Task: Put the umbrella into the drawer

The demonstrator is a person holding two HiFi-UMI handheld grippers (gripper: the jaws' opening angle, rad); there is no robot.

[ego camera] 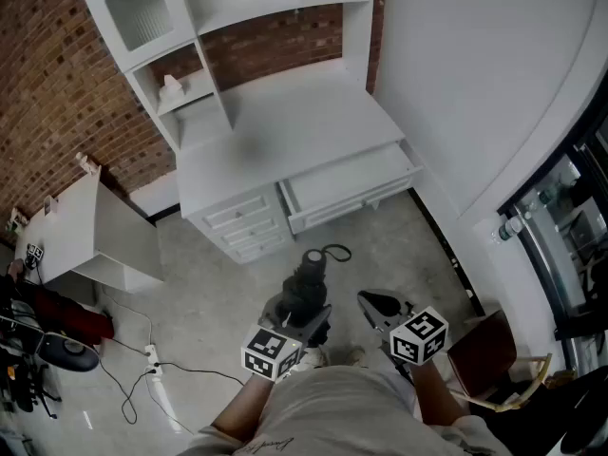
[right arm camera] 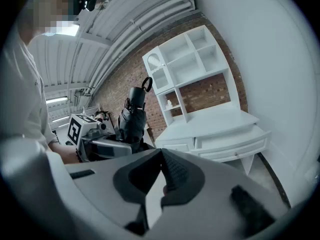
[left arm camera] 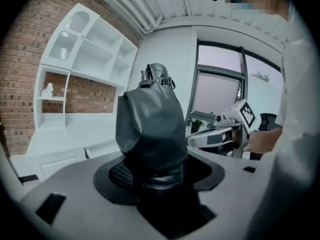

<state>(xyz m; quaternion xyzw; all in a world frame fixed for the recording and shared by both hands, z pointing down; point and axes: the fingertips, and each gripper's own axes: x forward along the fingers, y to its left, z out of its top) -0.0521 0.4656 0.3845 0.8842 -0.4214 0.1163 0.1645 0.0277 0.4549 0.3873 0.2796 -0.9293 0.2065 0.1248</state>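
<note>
A folded black umbrella (ego camera: 306, 281) with a wrist loop stands between the jaws of my left gripper (ego camera: 302, 313), which is shut on its lower body. In the left gripper view the umbrella (left arm camera: 150, 126) fills the middle and rises from my left gripper (left arm camera: 152, 171). My right gripper (ego camera: 372, 302) hovers just to its right, its jaws together and empty; in its own view the right gripper (right arm camera: 161, 156) has its pads meeting. Ahead stands a white desk (ego camera: 285, 126), whose wide drawer (ego camera: 350, 186) is pulled out. The umbrella (right arm camera: 134, 116) shows left of the drawer (right arm camera: 232, 145).
A stack of small drawers (ego camera: 242, 224) sits left of the wide one. A white cabinet (ego camera: 95, 231) stands at the left, with a power strip and cable (ego camera: 152, 357) on the floor. A wooden chair (ego camera: 494, 354) is at the right by the white wall.
</note>
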